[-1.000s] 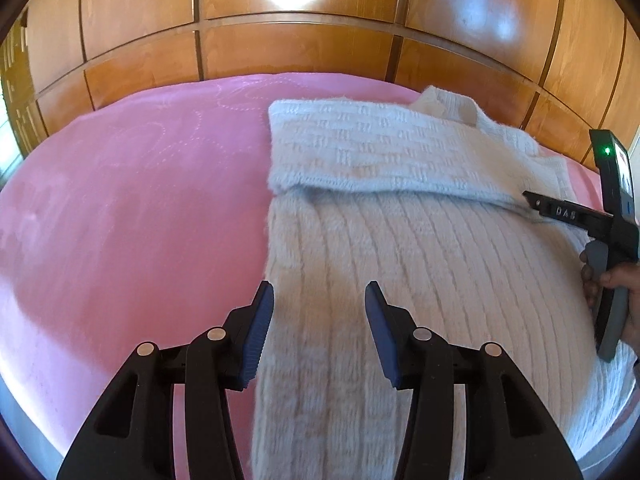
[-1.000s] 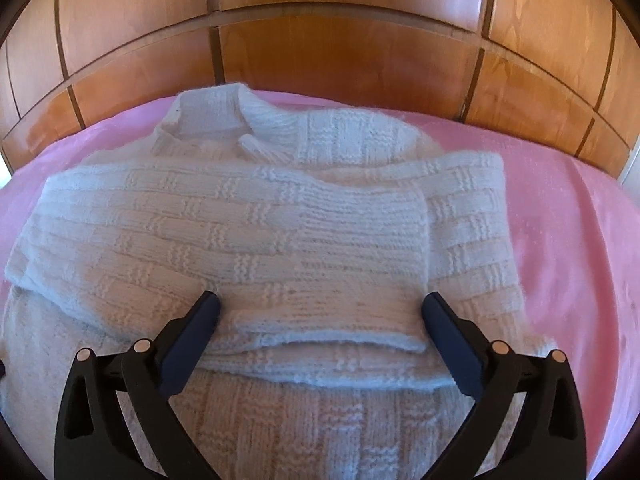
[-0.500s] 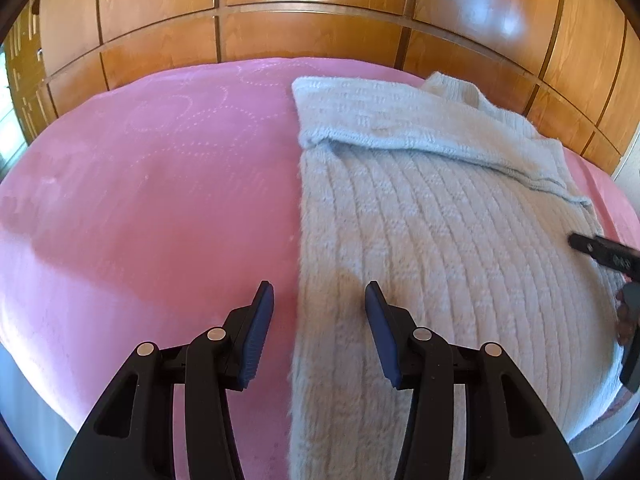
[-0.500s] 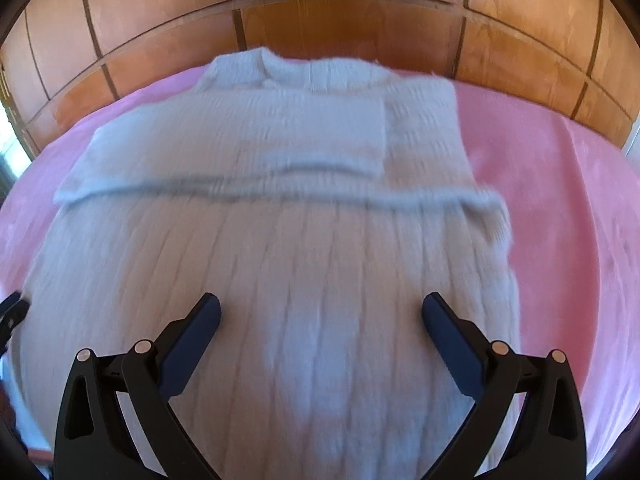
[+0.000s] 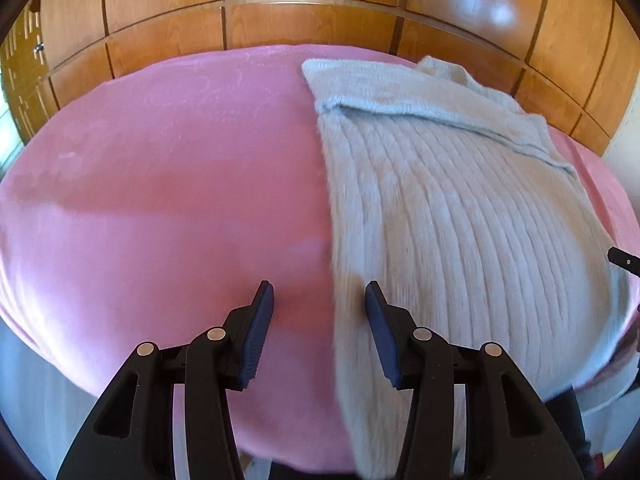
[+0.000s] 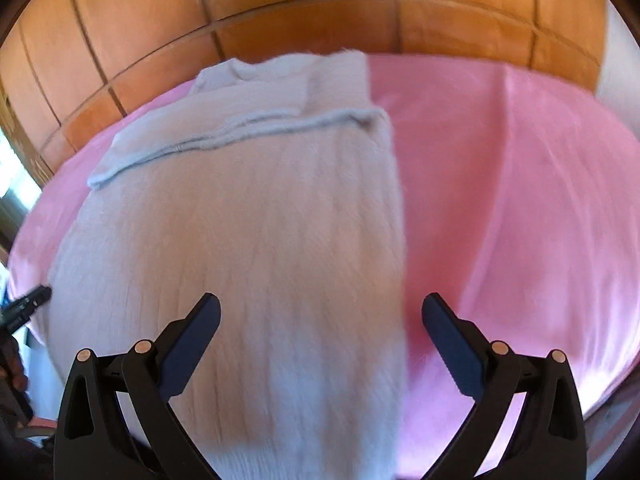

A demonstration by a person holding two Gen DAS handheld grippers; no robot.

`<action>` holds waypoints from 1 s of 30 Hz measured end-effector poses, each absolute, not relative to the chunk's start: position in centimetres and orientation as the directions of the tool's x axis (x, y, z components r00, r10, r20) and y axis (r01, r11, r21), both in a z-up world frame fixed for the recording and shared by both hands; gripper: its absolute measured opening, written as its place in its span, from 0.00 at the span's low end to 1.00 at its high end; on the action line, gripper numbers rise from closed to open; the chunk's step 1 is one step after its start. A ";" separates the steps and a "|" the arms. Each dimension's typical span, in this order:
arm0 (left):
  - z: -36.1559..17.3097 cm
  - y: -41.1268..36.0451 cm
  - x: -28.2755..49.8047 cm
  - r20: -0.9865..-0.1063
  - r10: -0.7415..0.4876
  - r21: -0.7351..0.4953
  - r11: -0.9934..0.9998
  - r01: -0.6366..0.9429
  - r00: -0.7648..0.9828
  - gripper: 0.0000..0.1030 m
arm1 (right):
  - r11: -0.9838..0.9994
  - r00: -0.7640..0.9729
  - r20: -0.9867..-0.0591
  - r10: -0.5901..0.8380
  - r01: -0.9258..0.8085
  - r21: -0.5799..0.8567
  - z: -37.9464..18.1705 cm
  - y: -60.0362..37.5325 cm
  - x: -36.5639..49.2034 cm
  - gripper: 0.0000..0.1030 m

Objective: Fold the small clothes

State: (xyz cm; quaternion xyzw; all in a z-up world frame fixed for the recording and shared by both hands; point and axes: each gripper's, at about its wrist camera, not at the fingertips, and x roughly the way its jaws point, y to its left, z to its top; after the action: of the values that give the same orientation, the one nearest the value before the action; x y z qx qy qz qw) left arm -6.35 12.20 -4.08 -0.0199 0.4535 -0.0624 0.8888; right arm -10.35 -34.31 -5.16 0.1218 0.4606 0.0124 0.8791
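Both empty and gaping, the left gripper [image 5: 319, 322] and right gripper [image 6: 321, 334] are straddling the sweater's [image 5: 460, 216] side edges near the bed's [image 5: 160, 184] near edge, so each should be pinching a bottom-hem corner evenly.

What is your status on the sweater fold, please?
Left gripper and right gripper open, empty. Pale grey knitted sweater flat on pink bedcover, sleeves folded across. Nothing obstructing.

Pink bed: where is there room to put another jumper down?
Bare pink blanket lies left of the white sweater, up to the wooden wall. Another bare stretch lies on its right. The sweater fills the middle.
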 end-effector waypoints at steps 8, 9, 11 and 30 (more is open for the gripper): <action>-5.4 11.3 -9.7 -0.831 -0.295 -0.208 0.951 0.228 0.472 0.33 | 0.941 0.489 -0.836 0.249 0.083 0.328 -6.9 -34.1 -15.8 0.50; -5.5 11.0 -9.9 -0.831 -0.313 -0.218 0.944 0.248 0.460 0.22 | 0.940 0.476 -0.841 0.257 0.077 0.331 -7.1 -33.9 -16.1 0.40; -5.4 10.5 -9.9 -0.826 -0.347 -0.236 0.929 0.286 0.444 0.11 | 0.945 0.459 -0.848 0.266 0.049 0.323 -7.3 -33.3 -16.4 0.24; 0.0 12.1 4.8 -0.614 -0.613 -0.621 0.764 0.175 0.497 0.09 | 0.861 0.640 -0.668 0.379 0.020 0.508 -0.5 -33.9 -4.0 0.11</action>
State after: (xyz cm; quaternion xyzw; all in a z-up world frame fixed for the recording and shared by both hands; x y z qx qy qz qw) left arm 4.81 12.05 0.02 -0.2477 0.4416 -0.2378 0.8290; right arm -3.96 -33.85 -0.52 0.2429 0.4113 0.1030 0.8725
